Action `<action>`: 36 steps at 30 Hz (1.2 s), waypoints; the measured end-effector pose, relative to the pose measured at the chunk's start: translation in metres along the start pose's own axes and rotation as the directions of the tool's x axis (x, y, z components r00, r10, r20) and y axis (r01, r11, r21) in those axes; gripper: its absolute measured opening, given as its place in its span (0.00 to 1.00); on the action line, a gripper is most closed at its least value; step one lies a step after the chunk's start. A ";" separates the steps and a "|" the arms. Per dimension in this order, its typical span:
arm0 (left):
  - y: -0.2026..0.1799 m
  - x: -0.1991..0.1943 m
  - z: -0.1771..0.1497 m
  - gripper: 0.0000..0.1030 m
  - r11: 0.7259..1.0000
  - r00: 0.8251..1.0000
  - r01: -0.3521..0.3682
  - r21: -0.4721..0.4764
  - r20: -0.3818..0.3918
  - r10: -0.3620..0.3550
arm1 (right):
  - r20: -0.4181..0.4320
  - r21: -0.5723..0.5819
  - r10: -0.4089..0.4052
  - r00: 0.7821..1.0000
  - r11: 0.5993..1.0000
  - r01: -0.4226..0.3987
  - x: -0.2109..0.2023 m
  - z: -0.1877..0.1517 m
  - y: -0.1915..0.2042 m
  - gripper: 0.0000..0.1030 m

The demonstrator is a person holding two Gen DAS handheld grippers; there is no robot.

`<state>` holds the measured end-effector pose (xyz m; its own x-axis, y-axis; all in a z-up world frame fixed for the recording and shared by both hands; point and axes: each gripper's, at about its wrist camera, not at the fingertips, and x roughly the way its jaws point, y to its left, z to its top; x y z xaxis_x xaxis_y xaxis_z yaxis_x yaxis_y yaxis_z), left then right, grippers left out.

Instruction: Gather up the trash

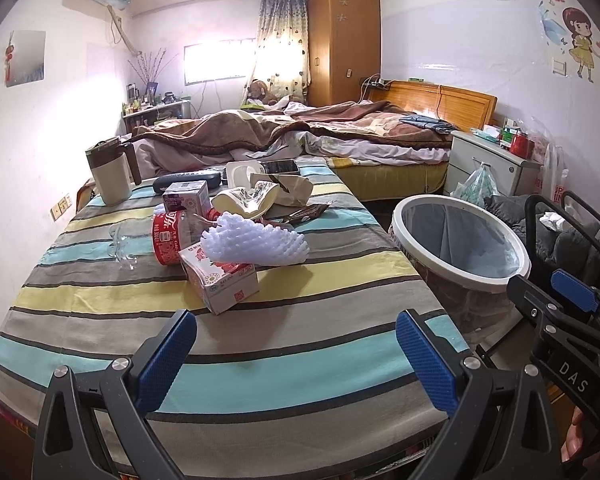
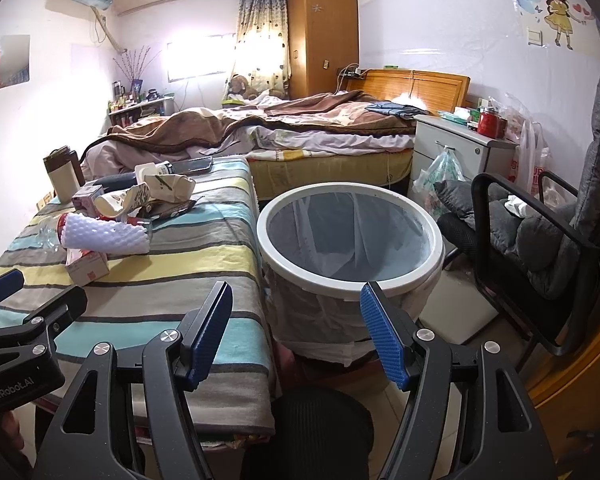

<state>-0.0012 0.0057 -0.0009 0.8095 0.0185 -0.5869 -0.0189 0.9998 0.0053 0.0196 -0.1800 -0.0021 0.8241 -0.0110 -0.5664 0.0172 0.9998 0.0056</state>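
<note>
On near part of striped table (image 1: pixel 340 364): trash pile, white foam net (image 1: pixel 256 242) on top, carton (image 1: pixel 220 284) under. Foam light, soft; pinch near edge. Bin (image 1: pixel 460 240) right. Left gripper (image 1: pixel 296 354), right gripper (image 2: pixel 296 332) both spread, empty.

A lived-in home bedroom: unmade bed (image 1: pixel 300 128), wooden wardrobe (image 1: pixel 342 40), curtained window (image 1: pixel 216 62).

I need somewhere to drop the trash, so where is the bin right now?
The bin stands on the floor just right of the striped table, in front of the bed; in the right wrist view it is centre frame, beyond the open right gripper.
</note>
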 end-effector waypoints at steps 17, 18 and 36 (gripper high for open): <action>0.001 0.000 0.001 0.98 1.000 1.000 0.000 -0.004 0.000 0.000 | 0.002 0.000 0.002 1.000 1.000 -0.002 -0.001 0.001 0.000 0.66; 0.000 0.000 0.001 0.98 1.000 1.000 0.000 -0.004 0.000 0.000 | 0.001 0.000 0.002 1.000 1.000 -0.002 -0.001 0.001 0.000 0.66; 0.003 -0.001 0.001 0.98 1.000 1.000 0.000 -0.008 0.001 0.000 | 0.003 -0.001 0.002 1.000 1.000 -0.002 -0.002 0.000 0.001 0.66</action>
<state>-0.0011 0.0086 0.0002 0.8100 0.0183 -0.5861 -0.0237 0.9997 -0.0015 0.0182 -0.1792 -0.0008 0.8257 -0.0094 -0.5640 0.0153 0.9999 0.0057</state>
